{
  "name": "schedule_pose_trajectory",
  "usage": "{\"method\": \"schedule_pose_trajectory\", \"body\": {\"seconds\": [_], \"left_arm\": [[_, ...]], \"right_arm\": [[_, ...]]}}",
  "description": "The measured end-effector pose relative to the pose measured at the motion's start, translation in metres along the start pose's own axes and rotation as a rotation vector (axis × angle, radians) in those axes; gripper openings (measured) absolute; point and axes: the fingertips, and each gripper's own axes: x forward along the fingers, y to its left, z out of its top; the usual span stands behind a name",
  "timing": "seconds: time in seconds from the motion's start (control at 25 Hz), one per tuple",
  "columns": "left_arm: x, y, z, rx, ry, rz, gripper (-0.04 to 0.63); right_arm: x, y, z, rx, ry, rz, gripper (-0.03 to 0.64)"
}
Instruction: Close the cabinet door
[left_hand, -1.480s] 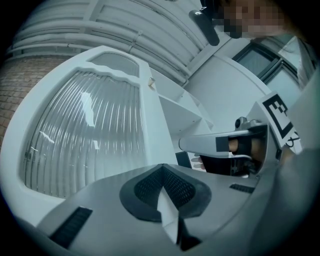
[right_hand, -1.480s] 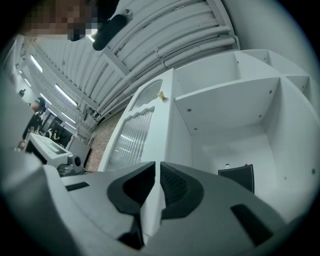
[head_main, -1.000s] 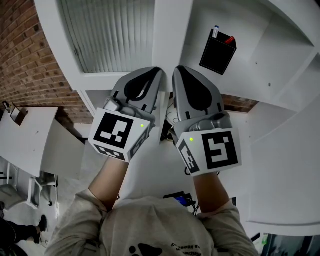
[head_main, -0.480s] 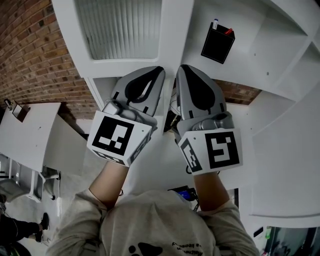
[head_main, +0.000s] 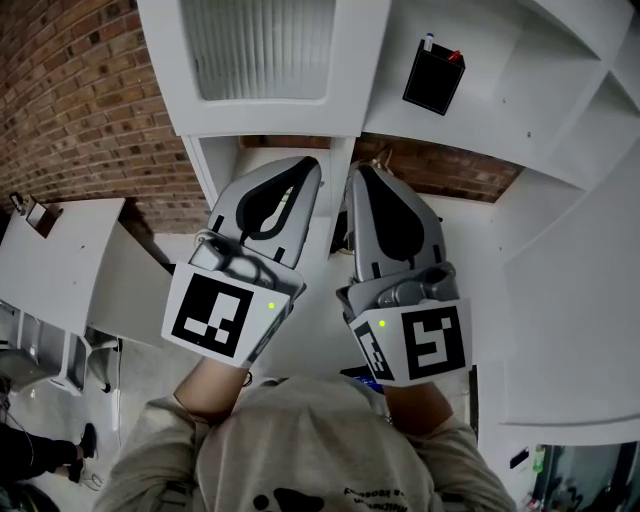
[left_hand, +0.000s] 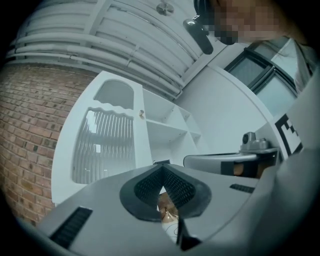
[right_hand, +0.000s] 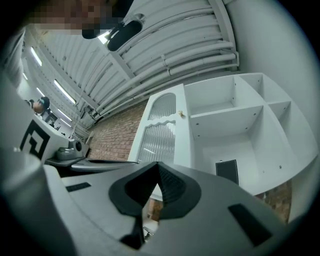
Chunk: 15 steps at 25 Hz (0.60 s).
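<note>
The white cabinet (head_main: 350, 110) fills the top of the head view. Its door (head_main: 262, 45), a white frame round ribbed glass, lies flat over the cabinet's left half. The same door (left_hand: 100, 145) (right_hand: 160, 132) shows ahead in both gripper views, with a small knob (left_hand: 141, 114) at its edge. My left gripper (head_main: 312, 166) and right gripper (head_main: 356, 172) are side by side below the cabinet and point towards it without touching it. Both are shut with nothing between the pads. In the gripper views the tips of the left gripper (left_hand: 161, 168) and right gripper (right_hand: 157, 165) meet.
A black pen holder (head_main: 434, 78) with pens stands on an open shelf (right_hand: 227, 112) at the right. A brick wall (head_main: 80, 110) runs along the left, and a white desk (head_main: 50, 260) stands below it. A white panel (head_main: 570, 330) is at the right.
Both grippers have drawn back from the cabinet together, still shut. The door and shelves have slid towards the top of the head view, baring brick below the cabinet.
</note>
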Motion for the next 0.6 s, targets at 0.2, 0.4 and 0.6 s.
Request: {"method": "schedule_pose_trajectory", "body": {"seconds": [0.2, 0.4, 0.6], "left_arm": [[-0.028, -0.009, -0.002, 0.009, 0.005, 0.029, 0.007], [-0.046, -0.021, -0.018, 0.013, 0.033, 0.037, 0.006], [-0.055, -0.035, -0.037, -0.015, 0.076, 0.034, 0.008]], "right_arm": [[-0.024, 0.009, -0.001, 0.011, -0.004, -0.006, 0.018], [-0.045, 0.013, -0.009, 0.010, 0.003, -0.007, 0.018], [-0.057, 0.015, -0.026, 0.036, 0.039, 0.007, 0.018]]}}
